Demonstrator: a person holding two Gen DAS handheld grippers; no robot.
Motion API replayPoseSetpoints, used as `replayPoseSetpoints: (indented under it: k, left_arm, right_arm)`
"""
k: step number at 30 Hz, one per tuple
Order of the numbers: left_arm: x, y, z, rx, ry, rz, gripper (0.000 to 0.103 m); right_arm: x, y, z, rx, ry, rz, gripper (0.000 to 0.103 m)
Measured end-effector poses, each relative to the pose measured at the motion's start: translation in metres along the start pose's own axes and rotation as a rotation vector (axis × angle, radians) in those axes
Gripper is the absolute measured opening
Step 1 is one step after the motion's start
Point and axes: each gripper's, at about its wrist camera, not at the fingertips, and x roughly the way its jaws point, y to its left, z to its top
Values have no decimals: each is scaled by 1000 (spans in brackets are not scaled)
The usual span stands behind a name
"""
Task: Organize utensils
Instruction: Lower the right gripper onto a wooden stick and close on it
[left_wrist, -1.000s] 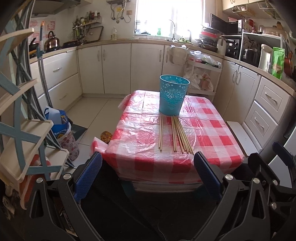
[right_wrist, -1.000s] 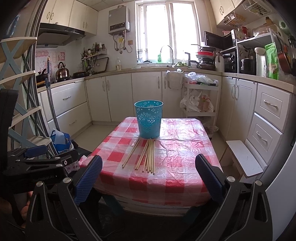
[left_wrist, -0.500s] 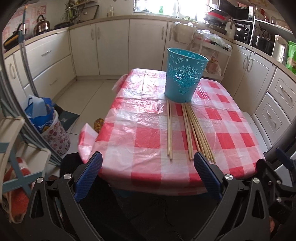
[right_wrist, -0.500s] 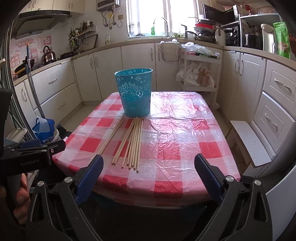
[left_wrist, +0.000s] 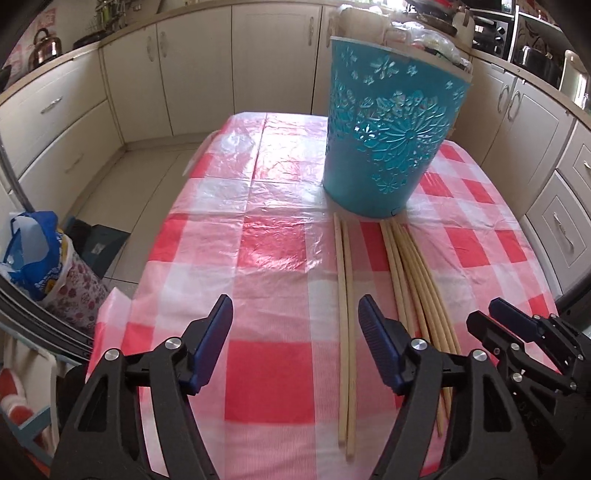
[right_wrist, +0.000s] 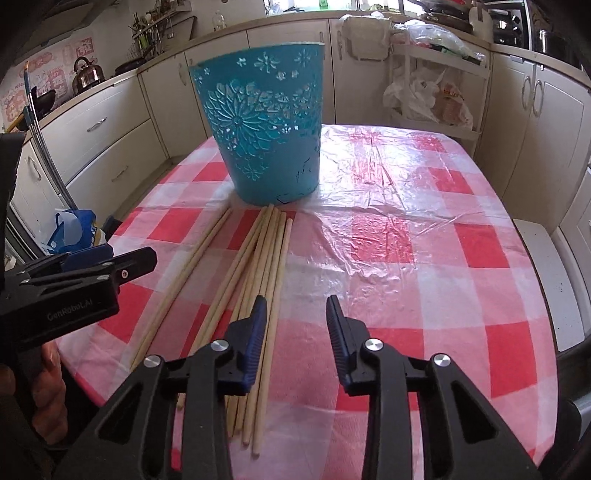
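Note:
A teal cut-out bucket (left_wrist: 388, 140) stands upright on a table with a red-and-white checked cloth (left_wrist: 269, 376). Several long wooden chopsticks lie in front of it: a pair (left_wrist: 345, 314) and a bundle (left_wrist: 421, 288) to its right. My left gripper (left_wrist: 295, 328) is open and empty, low over the cloth just left of the pair. My right gripper (right_wrist: 297, 325) is open and empty, just right of the bundle (right_wrist: 258, 266), with the bucket (right_wrist: 266, 129) beyond. The right gripper also shows at the left wrist view's right edge (left_wrist: 517, 332).
The left gripper's body (right_wrist: 74, 288) and the hand holding it show at the left of the right wrist view. Cream cabinets (left_wrist: 74, 122) ring the room. A blue bag (left_wrist: 33, 254) sits on the floor left of the table. A white step stool (right_wrist: 546, 280) stands right.
Both grippers have moved forward and down from off the table's near edge to low over the cloth beside the chopsticks. Both jaws have narrowed but stay open.

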Motion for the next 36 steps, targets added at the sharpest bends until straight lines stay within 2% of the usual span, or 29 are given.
replayPoseSetpoints:
  k: [2,8,16,22,27,29,31,36]
  left_arm:
    - [9,-2,5,10,5,0,66]
    - [30,-9,16,34,25,4,66]
    - [45,-3,16,30,42,18,67]
    - [48,-1,20,55,44,25,66]
    - [54,-9,25,113,52,49,66]
    - [54,-10,28,131,60,33,61]
    - [54,-13,30,148,75,14,47]
    - [54,-23,34,226,109,23,39]
  right_arm:
    - [12,-2,5,7,20,11,28]
    - [33,0,15,-8,48,23,28]
    - [46,4,26,-56,73,-9,27]
    - [47,-1,29,-76,101,9,11]
    - [49,-7,35,-98,133,36,8]
    - [50,-5,37,-116,147,36,8]
    - [50,-3,37,-132,158,37,7]
    - [49,-1,35,-152,169,44,6]
